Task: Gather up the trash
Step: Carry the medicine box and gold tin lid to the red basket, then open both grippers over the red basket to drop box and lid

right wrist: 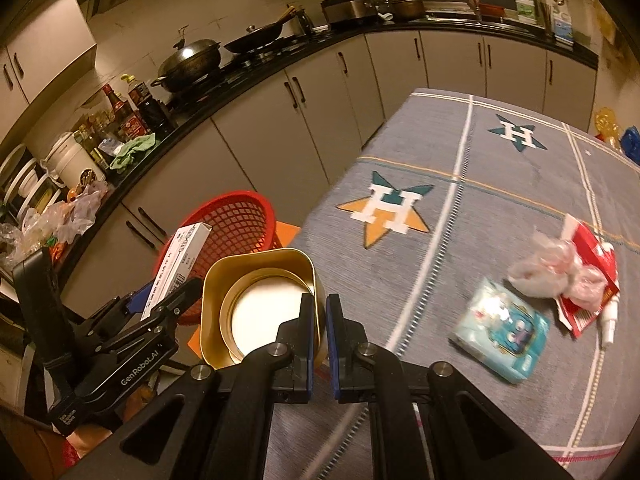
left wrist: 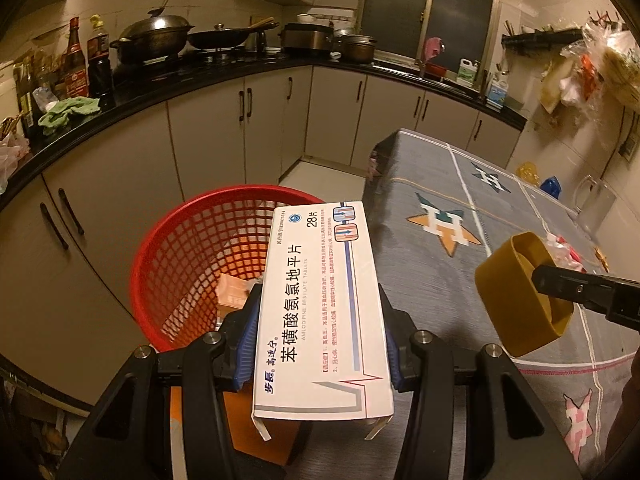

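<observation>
My left gripper [left wrist: 320,312] is shut on a white medicine box [left wrist: 320,312] with blue print, held flat over the near rim of the red mesh basket [left wrist: 192,248]. The same medicine box [right wrist: 180,264] and left gripper [right wrist: 160,300] show at the left of the right wrist view, in front of the red basket [right wrist: 240,216]. My right gripper [right wrist: 319,312] is shut on the wall of a gold tin [right wrist: 256,280], open side facing me, held off the table's left edge. That tin [left wrist: 520,292] hangs at the right in the left wrist view. An orange pack [left wrist: 234,292] lies in the basket.
The grey star-patterned table [right wrist: 460,208] carries a crumpled plastic bag [right wrist: 556,272], a red packet [right wrist: 592,280], a white tube [right wrist: 610,320] and a light blue tissue pack [right wrist: 502,330]. A black kitchen counter [left wrist: 168,84] with pots, bottles and cabinets runs behind the basket.
</observation>
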Demonstrator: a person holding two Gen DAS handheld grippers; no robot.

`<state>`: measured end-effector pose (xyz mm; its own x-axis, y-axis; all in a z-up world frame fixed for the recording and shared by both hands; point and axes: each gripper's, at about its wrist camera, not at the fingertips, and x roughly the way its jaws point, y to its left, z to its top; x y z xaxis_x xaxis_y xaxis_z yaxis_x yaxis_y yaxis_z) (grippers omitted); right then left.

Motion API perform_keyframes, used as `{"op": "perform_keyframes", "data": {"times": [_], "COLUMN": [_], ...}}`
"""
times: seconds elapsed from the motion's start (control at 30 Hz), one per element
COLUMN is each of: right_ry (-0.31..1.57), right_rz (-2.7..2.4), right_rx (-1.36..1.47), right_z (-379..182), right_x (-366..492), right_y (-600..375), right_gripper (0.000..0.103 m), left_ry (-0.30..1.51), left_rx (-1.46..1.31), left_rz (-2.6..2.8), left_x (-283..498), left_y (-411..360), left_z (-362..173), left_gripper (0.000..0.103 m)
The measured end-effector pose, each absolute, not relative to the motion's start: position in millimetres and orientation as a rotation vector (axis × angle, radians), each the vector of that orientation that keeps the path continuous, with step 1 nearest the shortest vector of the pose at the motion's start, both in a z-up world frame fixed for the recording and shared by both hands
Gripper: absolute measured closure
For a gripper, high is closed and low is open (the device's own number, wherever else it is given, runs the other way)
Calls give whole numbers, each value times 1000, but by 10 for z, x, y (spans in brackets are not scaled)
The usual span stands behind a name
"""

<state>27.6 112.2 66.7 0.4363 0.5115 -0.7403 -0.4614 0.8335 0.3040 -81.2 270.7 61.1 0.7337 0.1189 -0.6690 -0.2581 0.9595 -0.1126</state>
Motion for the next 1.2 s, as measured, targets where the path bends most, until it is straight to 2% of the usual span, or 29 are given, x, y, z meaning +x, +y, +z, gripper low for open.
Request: {"op": "perform_keyframes", "data": {"times": [0.53,1.2], "right_ry": [945,984], "right_rz": [687,666], "right_rx": [44,9], "right_z": [729,445], "right_x": [524,885], "right_y": [1873,2441], "right_gripper": [96,93], "left_ry": [732,771], "left_rx": [-257,-282], "left_rz": [282,303], "left_x": [-705,-570], "left_y": [3250,3546], "left_z": [514,284], "left_gripper": [54,54]}}
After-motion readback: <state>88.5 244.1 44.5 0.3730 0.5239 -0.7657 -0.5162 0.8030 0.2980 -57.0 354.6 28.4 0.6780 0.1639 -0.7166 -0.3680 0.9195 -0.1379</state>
